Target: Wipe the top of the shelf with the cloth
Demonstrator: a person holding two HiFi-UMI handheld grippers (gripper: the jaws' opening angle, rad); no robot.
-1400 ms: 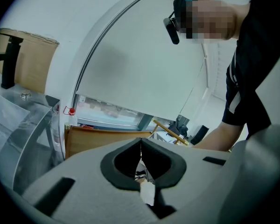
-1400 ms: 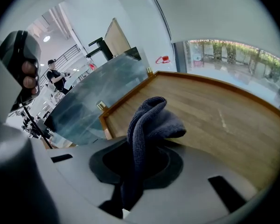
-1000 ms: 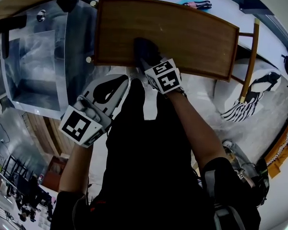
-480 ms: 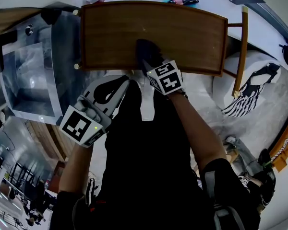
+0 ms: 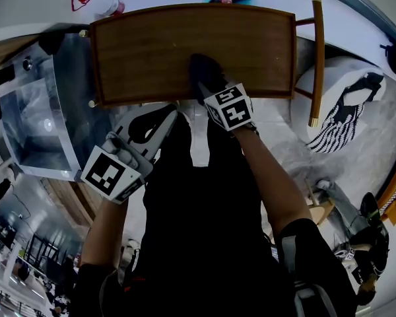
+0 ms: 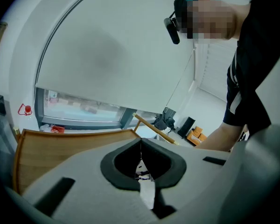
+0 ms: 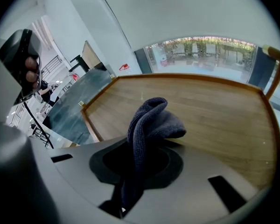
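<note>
Right gripper view: right gripper clamped on the dark grey cloth, over the shelf top.
The cloth runs up between the closed jaws and bunches in a fold past the tips, its front lobe resting on the wood. In the head view the cloth sits near the middle of the shelf top, close to the near edge, with the right gripper reaching in from that edge. The left gripper is short of the near edge, off the wood; its own view shows the left gripper with tips together and nothing between them. A reflective grey panel adjoins the shelf's left side.
</note>
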